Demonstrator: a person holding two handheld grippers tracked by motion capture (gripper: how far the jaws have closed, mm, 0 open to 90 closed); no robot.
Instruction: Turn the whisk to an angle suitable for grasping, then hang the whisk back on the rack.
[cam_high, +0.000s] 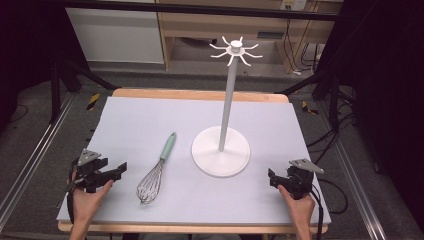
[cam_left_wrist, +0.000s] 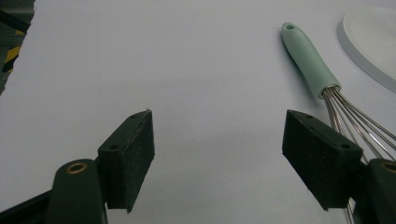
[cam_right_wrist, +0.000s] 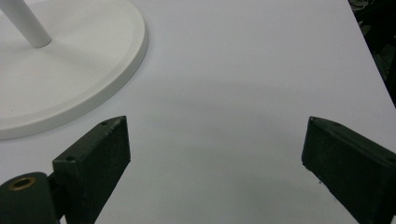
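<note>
The whisk (cam_high: 159, 170) lies flat on the grey mat (cam_high: 130, 125) near its front edge, mint handle pointing away (an easy grab, probably); the white hook stand (cam_high: 221, 149) sits mid-mat just right of it. The left gripper (cam_high: 116, 171) waits at the front-left corner, jaws apart, empty; the right gripper (cam_high: 273, 178), front-right, likewise gapes.

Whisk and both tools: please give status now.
Left tool open, empty. Right tool open, empty. Whisk flat on mat, beside white stand, untouched. Nothing in the way.
</note>
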